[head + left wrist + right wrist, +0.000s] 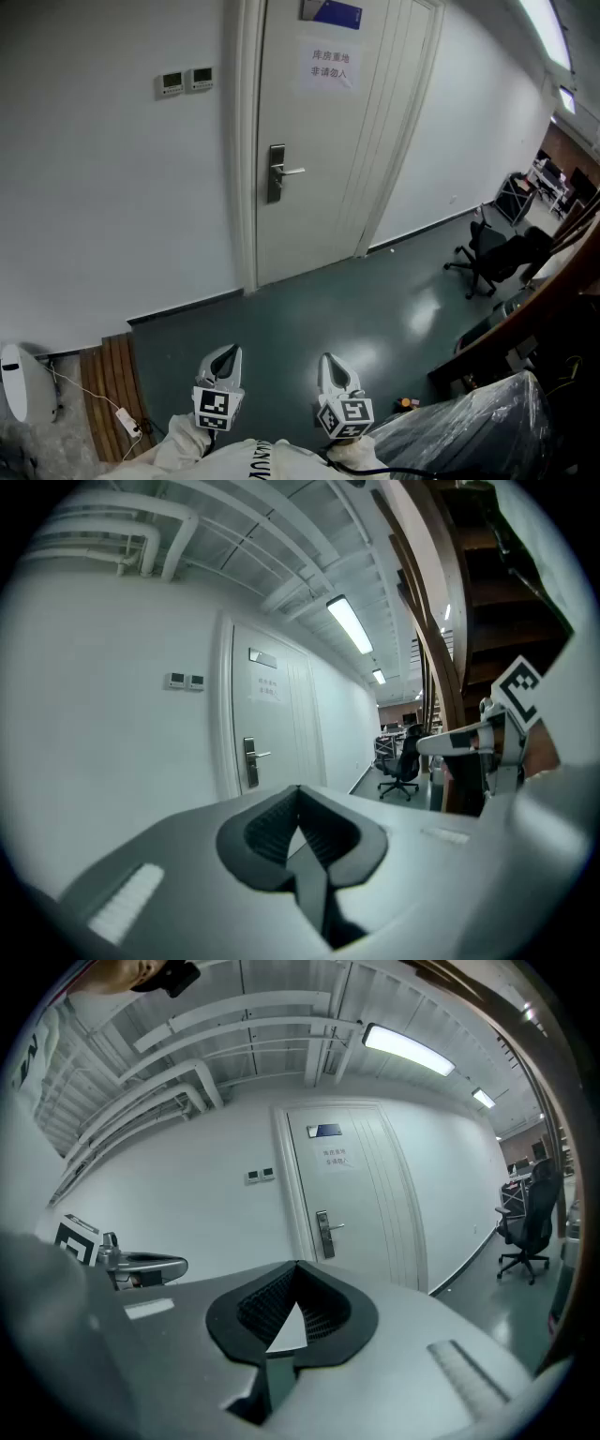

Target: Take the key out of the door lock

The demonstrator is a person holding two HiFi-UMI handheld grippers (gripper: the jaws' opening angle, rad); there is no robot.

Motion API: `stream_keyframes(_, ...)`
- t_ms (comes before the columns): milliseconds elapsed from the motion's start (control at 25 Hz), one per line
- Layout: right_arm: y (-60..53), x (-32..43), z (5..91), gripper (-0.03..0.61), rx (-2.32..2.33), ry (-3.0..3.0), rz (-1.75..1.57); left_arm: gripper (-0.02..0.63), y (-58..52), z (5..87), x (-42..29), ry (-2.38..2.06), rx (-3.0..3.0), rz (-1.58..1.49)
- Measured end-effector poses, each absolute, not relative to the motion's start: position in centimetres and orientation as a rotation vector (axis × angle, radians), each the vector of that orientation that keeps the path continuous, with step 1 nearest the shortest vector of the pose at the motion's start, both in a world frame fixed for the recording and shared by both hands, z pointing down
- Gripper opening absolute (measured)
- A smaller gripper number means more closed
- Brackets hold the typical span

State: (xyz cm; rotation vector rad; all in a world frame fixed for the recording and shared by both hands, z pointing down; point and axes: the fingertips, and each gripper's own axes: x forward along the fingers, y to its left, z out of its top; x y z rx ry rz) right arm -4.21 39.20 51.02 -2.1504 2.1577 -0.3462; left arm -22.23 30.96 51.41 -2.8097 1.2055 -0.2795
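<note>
A white door [319, 141] stands shut across the room, with a metal lock plate and lever handle [275, 173] on its left side. The lock plate also shows in the left gripper view [250, 762] and the right gripper view [324, 1234]. The key is too small to make out in any view. My left gripper [226, 355] and right gripper [329, 362] hang side by side low in the head view, far from the door. Both point roughly level at it. Each has its jaws shut with nothing between them.
Dark green floor [309, 309] lies between me and the door. A black office chair [487, 253] stands at the right, with a plastic-covered object [478, 422] near my right side. A white device [19, 380] and wooden slats [108, 375] sit at lower left. Two wall panels [186, 82] hang left of the door.
</note>
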Motion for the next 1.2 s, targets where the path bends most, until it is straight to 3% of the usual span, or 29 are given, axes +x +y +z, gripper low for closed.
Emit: stream_keyframes(1200,41.8,0.6,51.3,0.002,-2.062,2.163,-0.366,0.0,33.9,52.6,-17.5,1.222,-2.779,-0.308)
